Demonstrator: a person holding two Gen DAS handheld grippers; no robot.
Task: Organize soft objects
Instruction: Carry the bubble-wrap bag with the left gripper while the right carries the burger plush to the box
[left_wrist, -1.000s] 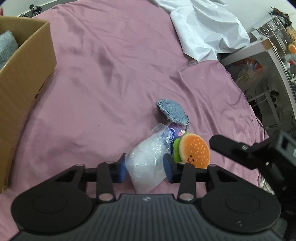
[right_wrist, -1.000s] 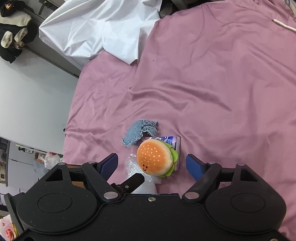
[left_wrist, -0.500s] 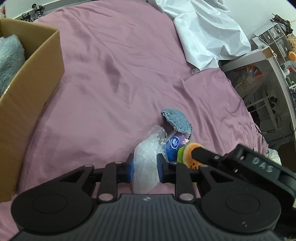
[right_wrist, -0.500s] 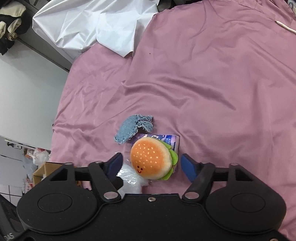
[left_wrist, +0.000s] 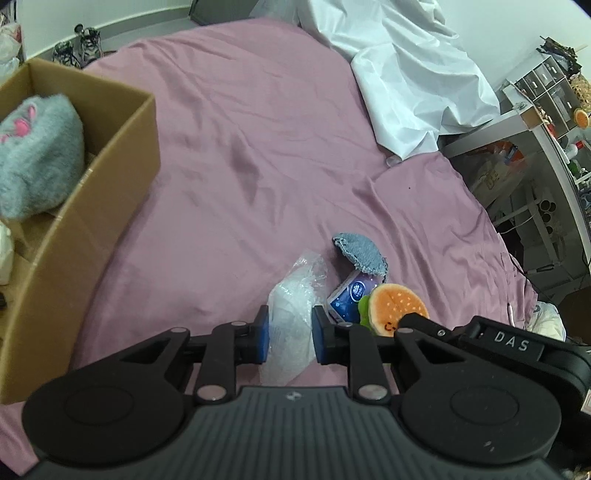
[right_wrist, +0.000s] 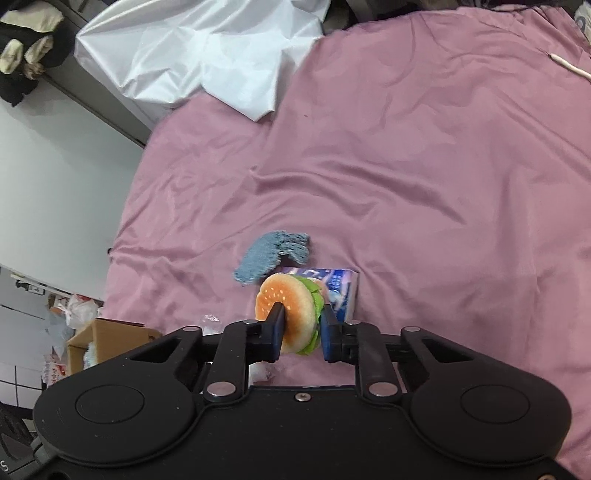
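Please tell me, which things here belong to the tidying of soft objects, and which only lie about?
Belong to the job: clear plastic bag in the left gripper; burger plush in the right gripper; blue knitted cloth; tissue pack; cardboard box holding a grey plush.

Lying about: white sheet; shelf unit.

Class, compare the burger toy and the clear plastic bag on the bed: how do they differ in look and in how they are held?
The burger toy is opaque orange with green trim; the plastic bag is clear and crinkled. The toy is round and plump; the bag is limp and shapeless. The toy is pinched by the right gripper; the bag by the left gripper. Both are soft, squeezed between blue pads over the pink bedsheet.
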